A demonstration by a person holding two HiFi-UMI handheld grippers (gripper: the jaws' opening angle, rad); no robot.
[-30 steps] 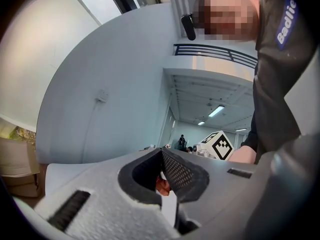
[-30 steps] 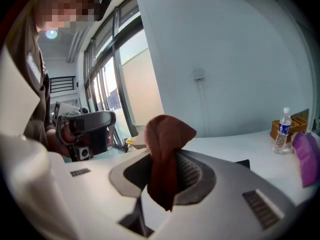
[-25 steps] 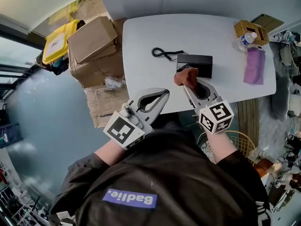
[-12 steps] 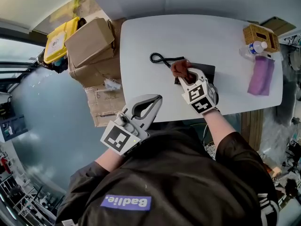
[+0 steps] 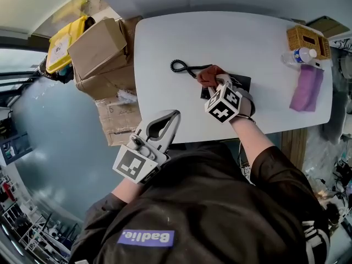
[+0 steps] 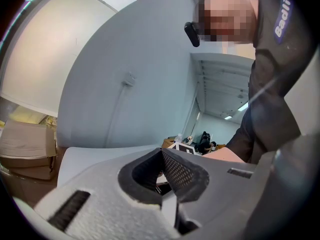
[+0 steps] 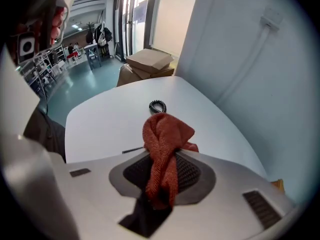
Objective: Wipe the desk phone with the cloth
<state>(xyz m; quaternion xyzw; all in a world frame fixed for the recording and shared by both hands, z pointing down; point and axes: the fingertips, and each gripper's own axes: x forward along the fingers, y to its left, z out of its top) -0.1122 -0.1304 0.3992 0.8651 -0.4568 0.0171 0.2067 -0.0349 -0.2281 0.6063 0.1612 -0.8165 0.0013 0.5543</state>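
Cloth on phone, mid-wipe by the look of it.
Right gripper (image 5: 213, 83) jaws clamped on bunched red cloth (image 5: 208, 75), free end down over left end of black phone (image 5: 242, 81) mid-surface (image 5: 231, 34), beside coiled cord (image 5: 179, 66), likely for rubbing; left gripper (image 5: 172, 116) idle off near edge, jaws together, empty.

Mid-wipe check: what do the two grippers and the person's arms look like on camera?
The left gripper and right gripper look alike: pale grey plastic fingers that curve to a point, lined with dark mesh-textured pads. Each carries a white cube printed with black square markers. No cables show. The person wears dark sleeves and a purple label on the chest.
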